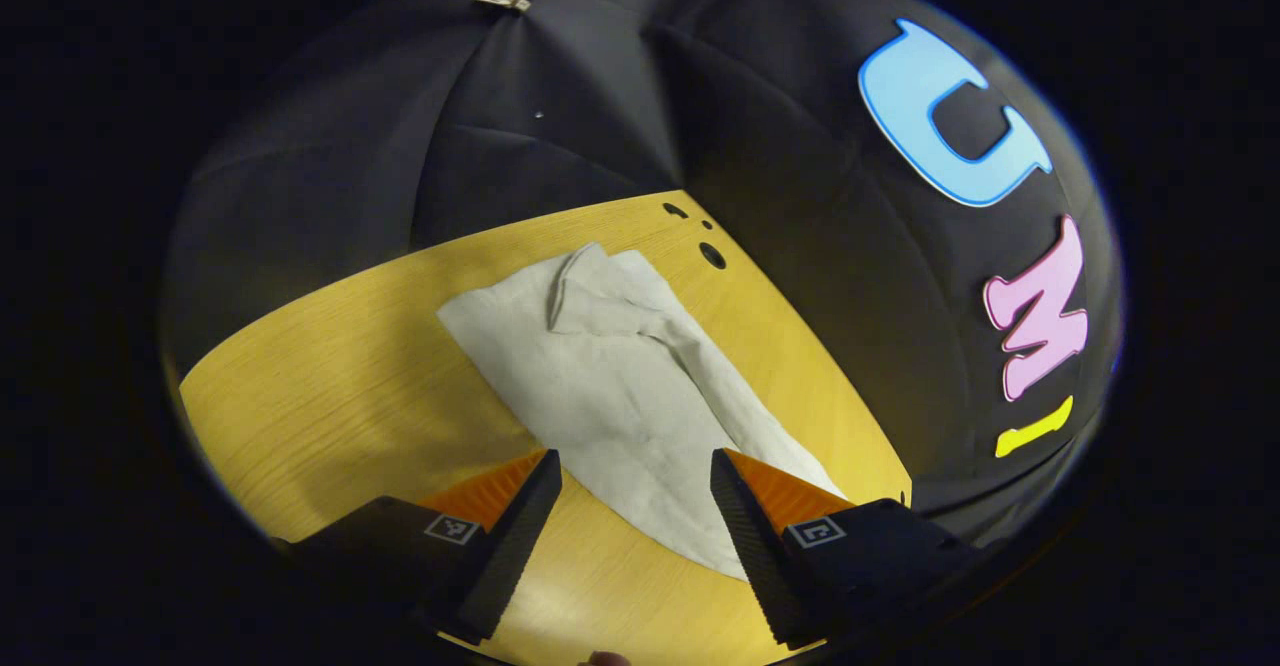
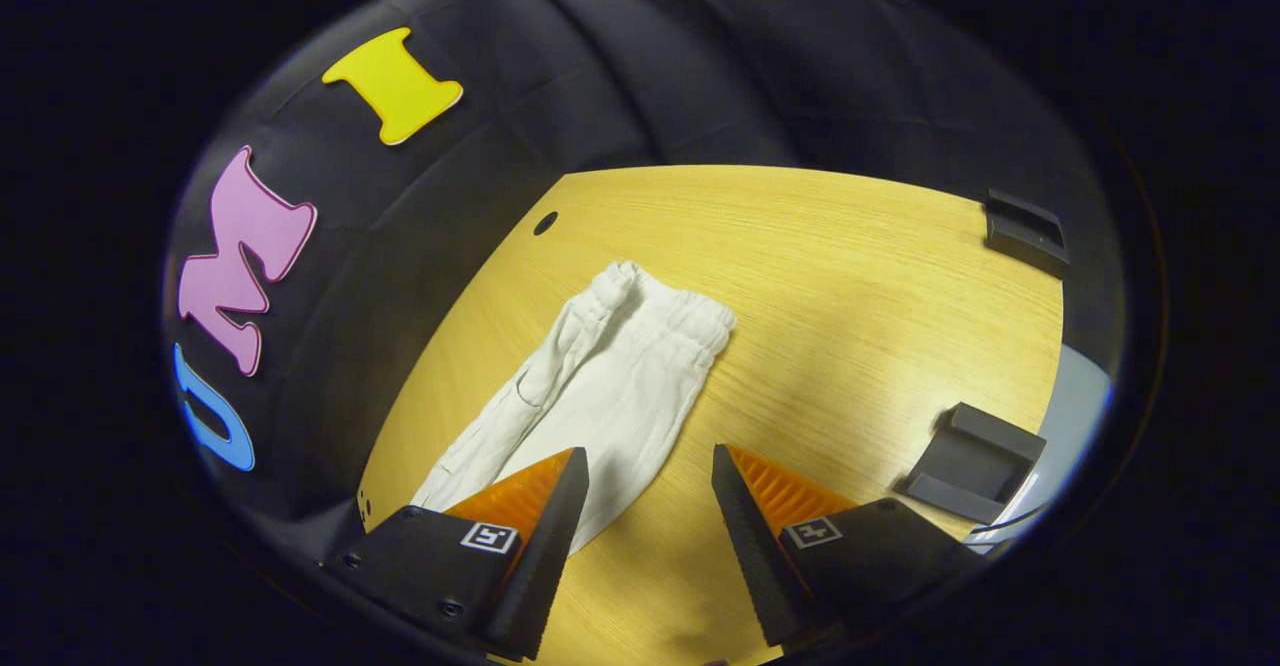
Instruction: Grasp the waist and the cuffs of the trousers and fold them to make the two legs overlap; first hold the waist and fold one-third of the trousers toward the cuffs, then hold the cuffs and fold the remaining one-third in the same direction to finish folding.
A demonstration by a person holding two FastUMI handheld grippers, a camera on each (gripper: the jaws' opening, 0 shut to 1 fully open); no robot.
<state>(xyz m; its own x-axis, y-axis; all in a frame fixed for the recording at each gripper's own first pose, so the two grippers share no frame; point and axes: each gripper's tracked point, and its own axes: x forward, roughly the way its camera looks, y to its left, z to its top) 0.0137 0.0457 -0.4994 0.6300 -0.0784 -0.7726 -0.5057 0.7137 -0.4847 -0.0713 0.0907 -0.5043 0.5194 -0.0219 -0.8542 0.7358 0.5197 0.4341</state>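
Note:
Pale cream trousers (image 1: 610,386) lie flat on the wooden table (image 1: 340,386), close to its edge by the black wall. In the left gripper view the far end is wide with a flap folded over it, and the near end tapers toward my left gripper (image 1: 635,461). That gripper hovers open over the near part of the cloth, holding nothing. In the right gripper view the trousers (image 2: 610,386) show their gathered elastic waist (image 2: 665,308) at the far end. The near end runs under the left finger (image 2: 535,506) of my right gripper (image 2: 650,453), which is open with nothing in it.
Dark round holes (image 1: 712,256) mark the tabletop near the wall, one hole (image 2: 545,223) beyond the waist. Two black brackets (image 2: 1025,231) (image 2: 975,461) sit along the table's right side in the right gripper view. Bare wood (image 2: 850,326) spreads right of the trousers.

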